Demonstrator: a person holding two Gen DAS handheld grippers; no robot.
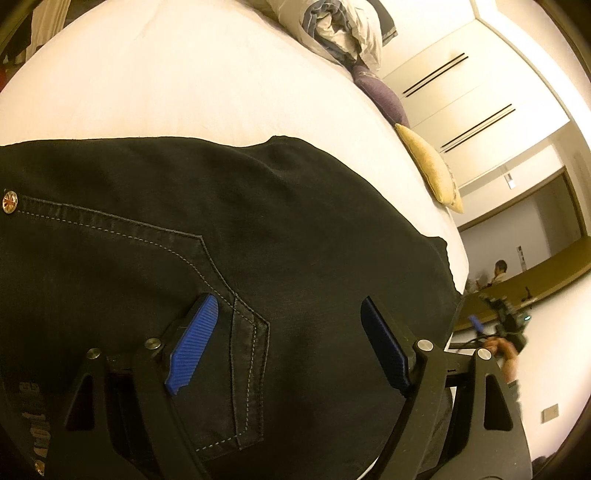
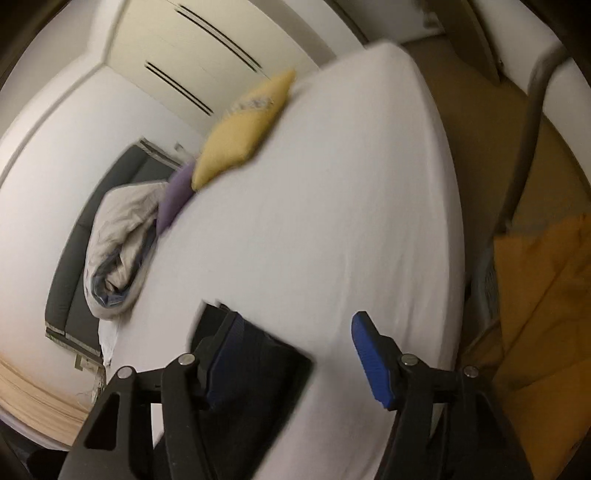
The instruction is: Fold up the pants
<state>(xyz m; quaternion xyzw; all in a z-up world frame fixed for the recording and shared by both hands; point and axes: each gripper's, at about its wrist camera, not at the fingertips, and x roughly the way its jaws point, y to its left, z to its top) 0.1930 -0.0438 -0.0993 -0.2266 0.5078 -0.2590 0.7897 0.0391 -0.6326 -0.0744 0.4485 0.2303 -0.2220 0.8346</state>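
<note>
Black jeans (image 1: 258,221) with a stitched back pocket lie flat on the white bed (image 1: 184,92) and fill the lower part of the left wrist view. My left gripper (image 1: 288,306) hovers open over the pocket, with nothing between its blue pads. In the right wrist view only a dark corner of the jeans (image 2: 273,369) shows, blurred, under the left finger. My right gripper (image 2: 297,321) is open over the bed sheet (image 2: 332,203), its pads holding nothing. A hand (image 1: 498,347) shows at the bed's right edge in the left wrist view.
A yellow cushion (image 1: 428,162) (image 2: 240,125), a purple cushion (image 1: 380,92) (image 2: 175,195) and a bundled duvet (image 1: 343,26) (image 2: 118,236) line the bed's far side. Orange cloth (image 2: 546,295) lies beside the bed. A person (image 1: 500,271) sits far off.
</note>
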